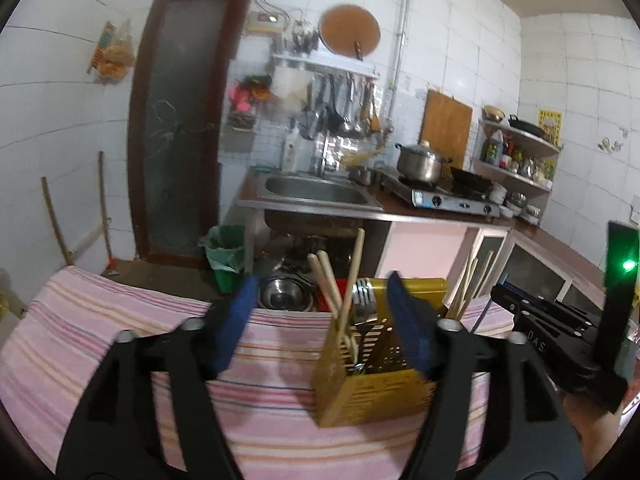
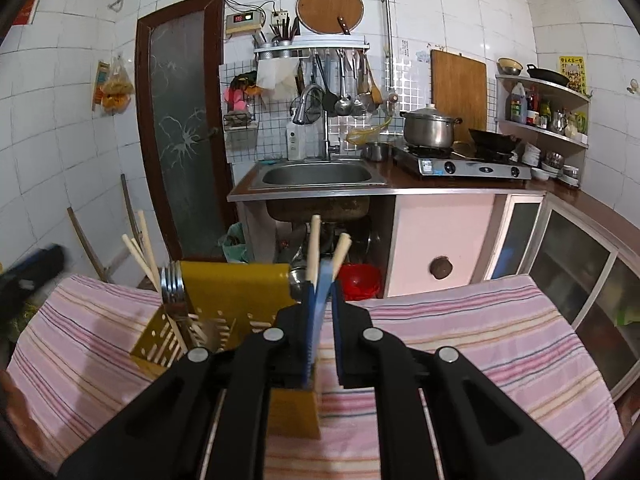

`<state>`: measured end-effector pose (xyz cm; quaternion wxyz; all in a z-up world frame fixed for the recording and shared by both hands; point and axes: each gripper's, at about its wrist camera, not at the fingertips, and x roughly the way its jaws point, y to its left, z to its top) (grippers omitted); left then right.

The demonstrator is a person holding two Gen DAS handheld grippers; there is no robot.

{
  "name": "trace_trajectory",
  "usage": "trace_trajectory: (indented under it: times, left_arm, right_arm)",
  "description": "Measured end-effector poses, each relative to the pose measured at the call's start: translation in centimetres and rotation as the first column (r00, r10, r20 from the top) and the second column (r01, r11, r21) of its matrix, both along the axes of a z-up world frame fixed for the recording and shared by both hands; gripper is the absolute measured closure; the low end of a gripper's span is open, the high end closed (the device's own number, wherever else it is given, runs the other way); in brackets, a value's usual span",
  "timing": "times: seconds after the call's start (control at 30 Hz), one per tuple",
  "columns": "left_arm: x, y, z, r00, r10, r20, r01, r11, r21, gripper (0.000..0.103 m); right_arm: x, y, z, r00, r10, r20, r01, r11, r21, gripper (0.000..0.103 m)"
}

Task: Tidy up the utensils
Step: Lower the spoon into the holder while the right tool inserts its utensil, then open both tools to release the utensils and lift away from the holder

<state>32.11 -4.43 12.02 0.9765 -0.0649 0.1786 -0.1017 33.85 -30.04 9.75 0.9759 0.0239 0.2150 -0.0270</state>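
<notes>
Chopsticks (image 2: pixel 326 258), a pale wooden pair, pinched between the narrowed blue pads (image 2: pixel 318 312) of the right gripper (image 2: pixel 325 292), ends rising in a slight V above the fingertips; the grip sits low on the shafts, probably so that the free length can be steered by the tips. Yellow perforated utensil holder (image 2: pixel 236 284) just left of and below this gripper, standing upright on the pink striped cloth (image 2: pixel 480 320) near the table's far edge. Its compartments already carry forks (image 2: pixel 173 284) with tines upward and further chopsticks (image 1: pixel 346 288) leaning against the wall, an upright sorting that suggests the held pair belongs with its fellows. Left gripper (image 1: pixel 320 316), fingers spread wide and holding nothing, poised with the holder's left part between its pads; judged as ready to steady the light holder against tipping, though contact cannot be told. Sink (image 2: pixel 316 176) and stove (image 2: pixel 460 166) well apart beyond the table, not involved
</notes>
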Motion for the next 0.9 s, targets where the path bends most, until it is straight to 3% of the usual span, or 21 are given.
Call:
trace_trajectory:
  times: [0.03,0.07,0.1,0.17,0.23,0.3,0.4,0.63,0.9]
  left_arm:
    - [-0.9,0.6,0.5,1.0,0.01,0.01,-0.01,1.0,-0.007,0.019]
    - [-1.8,1.2,0.9,1.0,0.02,0.02,-0.02,1.0,-0.012,0.012]
    - [-3.1,1.9,1.3,0.999,0.032,0.034,-0.031,0.999,-0.015,0.009]
    - [-5.3,2.8,1.9,0.998,0.042,0.053,-0.041,0.999,-0.016,0.005]
    - [-7.1,3.2,2.2,0.997,0.048,0.056,-0.048,0.999,-0.005,0.005]
    - [-9.2,3.7,2.3,0.996,0.061,0.064,-0.062,0.998,0.008,0.005]
    - [-12.5,4.4,1.6,0.996,0.065,0.067,-0.065,0.998,-0.003,0.005]
    - [-19.0,5.1,-3.1,0.998,0.065,0.015,-0.064,0.998,-0.023,0.005]
    - [-24.1,3.9,-8.7,0.997,0.076,0.01,-0.077,0.996,0.055,0.005]
  right_arm:
    - [-0.7,-0.1,0.4,1.0,-0.007,0.005,0.007,1.0,-0.011,0.076]
    - [-1.6,-0.2,0.9,1.0,-0.014,0.019,0.014,1.0,-0.02,0.049]
    - [-2.4,-0.3,1.2,0.999,-0.017,0.033,0.018,1.0,-0.024,0.04]
    - [-4.8,-0.2,2.2,0.998,-0.02,0.062,0.023,0.998,-0.052,0.039]
    - [-7.1,0.0,2.8,0.997,-0.022,0.075,0.028,0.996,-0.082,0.032]
    - [-9.5,0.1,3.2,0.995,-0.021,0.099,0.03,0.995,-0.093,0.018]
    - [-13.8,0.5,3.0,0.991,-0.019,0.134,0.033,0.994,-0.104,0.008]
    - [-22.5,1.4,-1.4,0.986,-0.002,0.166,0.01,0.999,-0.051,0.005]
    - [-27.9,2.9,-7.7,0.99,0.002,0.139,0.007,0.998,-0.061,0.004]
